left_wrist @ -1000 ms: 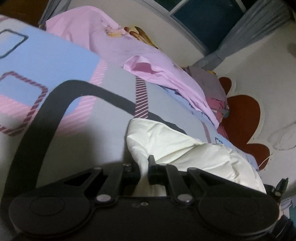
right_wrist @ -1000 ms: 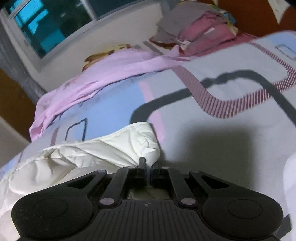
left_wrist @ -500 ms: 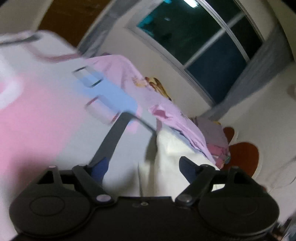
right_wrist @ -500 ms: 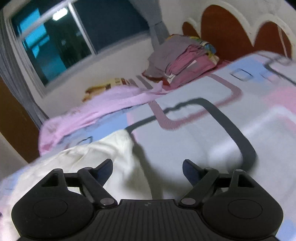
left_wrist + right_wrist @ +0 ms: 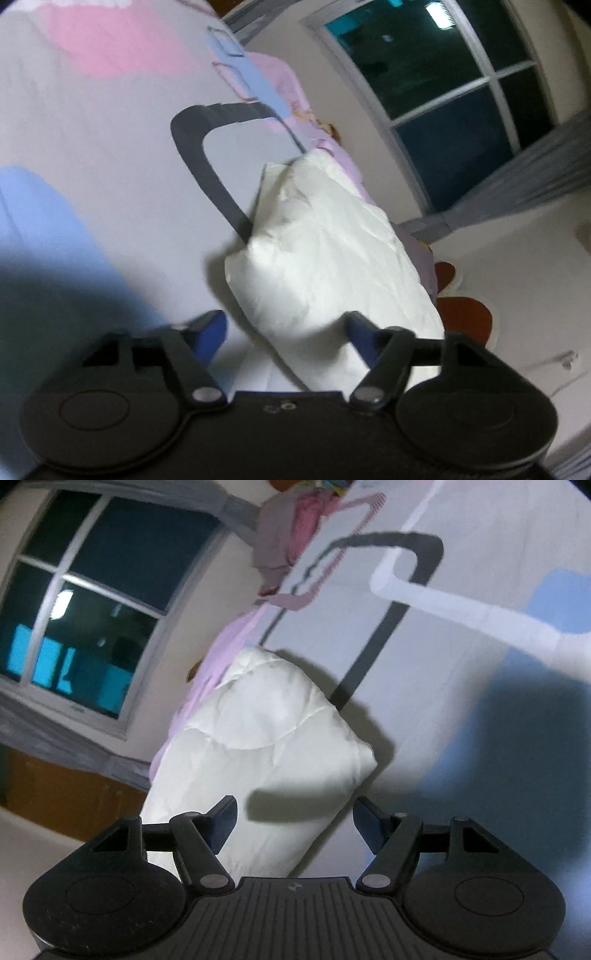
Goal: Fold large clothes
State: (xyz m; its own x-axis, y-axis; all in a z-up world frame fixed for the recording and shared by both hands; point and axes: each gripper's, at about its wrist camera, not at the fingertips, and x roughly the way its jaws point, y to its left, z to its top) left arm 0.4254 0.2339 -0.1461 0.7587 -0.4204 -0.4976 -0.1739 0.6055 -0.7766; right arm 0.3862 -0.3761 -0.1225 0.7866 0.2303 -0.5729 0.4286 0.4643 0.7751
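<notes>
Both the left gripper (image 5: 284, 332) and right gripper (image 5: 293, 821) have fingers spread, holding nothing. The white jacket (image 5: 332, 251) lies folded ahead; next comes another fold or tidy.

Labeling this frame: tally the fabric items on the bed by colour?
White: 1, the folded white garment
Light pink: 1, the pink cloth behind it
Grey and dark pink: 1 pile of clothes, pieces inside it not countable
Total: 3

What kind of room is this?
Most likely a bedroom. There is a bed with a patterned sheet, a reddish scalloped headboard and a night-dark window. A folded white padded garment lies on it, near a stack of clothes.
</notes>
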